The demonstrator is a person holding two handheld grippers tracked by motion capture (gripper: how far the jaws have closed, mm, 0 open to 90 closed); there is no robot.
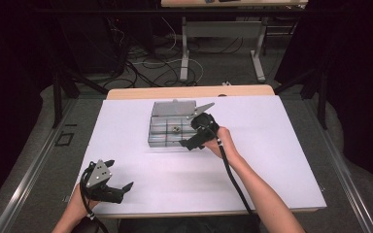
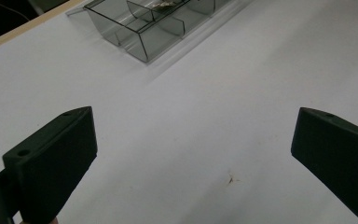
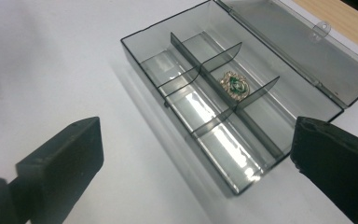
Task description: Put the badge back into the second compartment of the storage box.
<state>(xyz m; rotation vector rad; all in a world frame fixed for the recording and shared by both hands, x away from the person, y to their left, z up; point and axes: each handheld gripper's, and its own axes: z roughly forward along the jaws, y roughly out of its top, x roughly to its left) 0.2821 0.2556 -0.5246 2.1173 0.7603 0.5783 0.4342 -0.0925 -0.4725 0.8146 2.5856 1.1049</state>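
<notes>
a: where's the right gripper (image 1: 194, 138) now?

b: just at the near right side of the divided box (image 1: 171, 127), which sits about mid-worktop with its lid (image 1: 174, 108) laid flat open behind it. its jaws are spread wide and hold nothing — in the right gripper view the box sits between and beyond them.

a: and what's in the box?

b: a small gold-and-green brooch (image 3: 234, 85), lying flat in the middle compartment of the row next to the lid. the other compartments look bare.

a: so the step is either reaching in for that piece or closing the lid?

b: my guess is one of those. for the brooch, the compartment is narrow, so narrow the jaws first, line them up along the dividers rather than across, and come down steeply so neither tip catches a wall. pinch by the edges; it lies flat and could skid.

a: and the lid?

b: hook it from behind with one jaw and swing it over slowly — the box is light and may slide on the white worktop (image 1: 281, 160).

a: could the left help?

b: the left gripper (image 1: 111, 180) rests at the near left corner, well apart from the box, jaws spread and empty too. bracing the box's left end with it would stop sliding.
</notes>
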